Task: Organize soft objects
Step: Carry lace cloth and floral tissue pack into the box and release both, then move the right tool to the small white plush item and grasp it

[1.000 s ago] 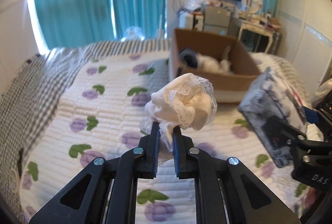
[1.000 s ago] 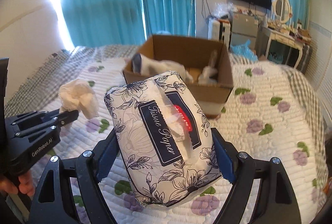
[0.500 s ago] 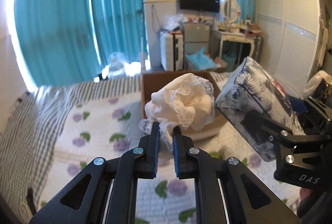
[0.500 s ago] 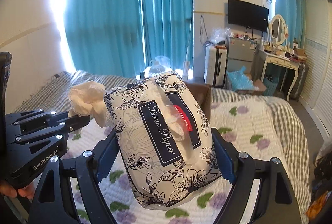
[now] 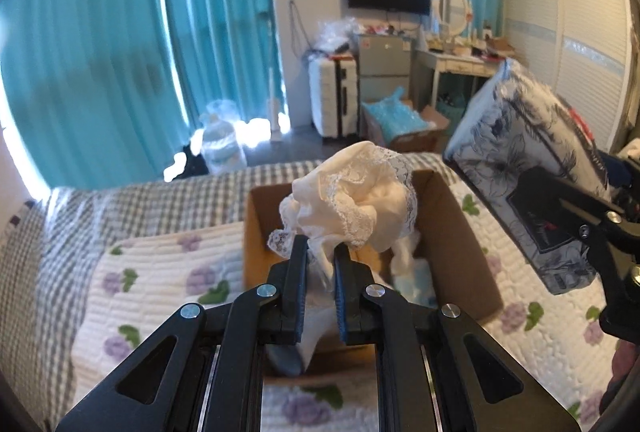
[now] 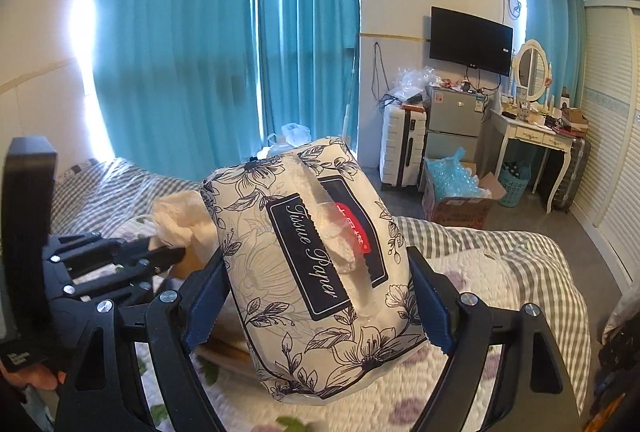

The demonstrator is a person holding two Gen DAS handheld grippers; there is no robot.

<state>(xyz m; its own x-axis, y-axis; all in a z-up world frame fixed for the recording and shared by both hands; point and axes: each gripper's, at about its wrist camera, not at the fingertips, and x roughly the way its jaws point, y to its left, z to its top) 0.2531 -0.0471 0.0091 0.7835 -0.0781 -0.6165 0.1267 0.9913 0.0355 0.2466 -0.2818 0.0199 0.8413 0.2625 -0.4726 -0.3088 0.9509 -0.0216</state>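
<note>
Lace cloth (image 5: 356, 200) pinched in my left gripper (image 5: 320, 256) above cardboard box (image 5: 460, 216); right gripper (image 6: 320, 296) clamps tissue pack (image 6: 312, 272) alongside. Box holds some items; both drops remain.

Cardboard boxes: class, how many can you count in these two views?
2: one cardboard box on the bed under the left gripper, another on the floor. Others may be hidden.
</note>
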